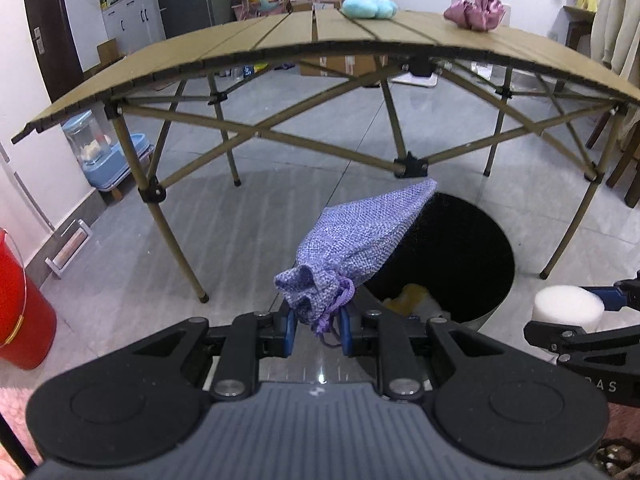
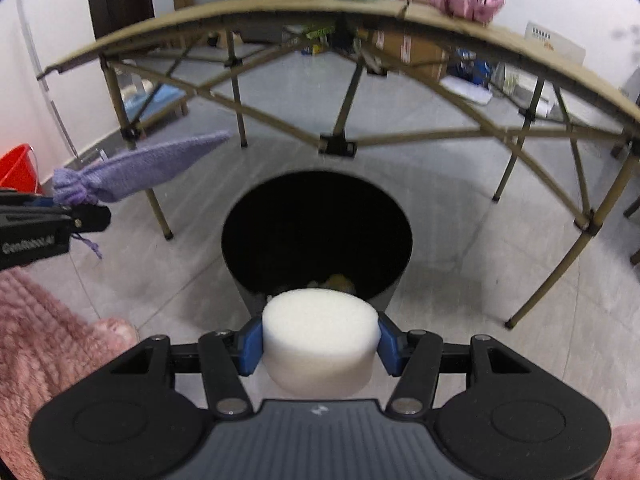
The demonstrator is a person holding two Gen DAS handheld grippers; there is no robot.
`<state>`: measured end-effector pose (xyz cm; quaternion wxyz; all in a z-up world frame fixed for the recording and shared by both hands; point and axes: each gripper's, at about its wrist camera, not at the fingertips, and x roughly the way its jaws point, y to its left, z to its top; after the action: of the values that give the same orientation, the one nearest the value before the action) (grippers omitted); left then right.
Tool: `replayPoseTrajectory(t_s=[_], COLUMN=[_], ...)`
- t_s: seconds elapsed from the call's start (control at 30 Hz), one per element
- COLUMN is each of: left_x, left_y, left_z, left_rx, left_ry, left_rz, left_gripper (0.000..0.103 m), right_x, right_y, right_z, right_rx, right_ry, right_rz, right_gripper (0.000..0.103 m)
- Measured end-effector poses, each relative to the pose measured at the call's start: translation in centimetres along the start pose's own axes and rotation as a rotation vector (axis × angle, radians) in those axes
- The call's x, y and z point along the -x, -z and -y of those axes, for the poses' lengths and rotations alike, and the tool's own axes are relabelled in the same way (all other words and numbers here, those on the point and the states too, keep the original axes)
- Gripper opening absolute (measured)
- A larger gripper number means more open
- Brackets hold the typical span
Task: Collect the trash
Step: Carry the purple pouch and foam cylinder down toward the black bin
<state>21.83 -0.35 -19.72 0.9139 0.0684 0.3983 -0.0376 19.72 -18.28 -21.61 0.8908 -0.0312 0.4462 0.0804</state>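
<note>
We are pinching a white foam puck [image 2: 320, 344] in the right hand-held gripper [image 2: 320, 346] over the black bin [image 2: 316, 232]; left hand-held gripper [image 1: 316, 330] is clamping a purple drawstring pouch [image 1: 360, 244].

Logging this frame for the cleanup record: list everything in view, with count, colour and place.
Drawstring pouch: one, purple, held above the floor beside the bin.
Foam puck: one, white, held over the bin's near rim.
Bin: one, black, on the floor before the table, yellowish scraps inside.
Folding table: one, tan.
Plush: one, light blue, on the table's far side.
Cloth bundle: one, pink, on the table.
Bucket: one, red, on the floor at left.
Left gripper: shut on the pouch's neck.
Right gripper: clamping the puck.
</note>
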Motion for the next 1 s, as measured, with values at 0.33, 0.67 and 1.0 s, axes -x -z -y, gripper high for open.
replayPoseTrajectory(t_s=[0.33,0.67,1.0], left_x=[-2.9,-4.6,-5.9], left_y=[0.8,0.6,0.3], left_z=[-1.1,-1.2,-1.3], left_rx=[0.03,0.025,0.018], left_ry=[-0.06,-0.12,-0.16], left_rz=[-0.103,-0.171,-0.244], left_gripper=[0.021,0.021,0.021], right_x=[-3.3,-4.0,-5.0], right_y=[1.0,1.0,0.4], right_z=[0.9,1.9,3.4], right_rx=[-0.043,-0.065,-0.1], right_ry=[0.033,0.062,0.106], right_rz=[-0.096,-0.11,-0.118], right_gripper=[0.055,0.055,0.055])
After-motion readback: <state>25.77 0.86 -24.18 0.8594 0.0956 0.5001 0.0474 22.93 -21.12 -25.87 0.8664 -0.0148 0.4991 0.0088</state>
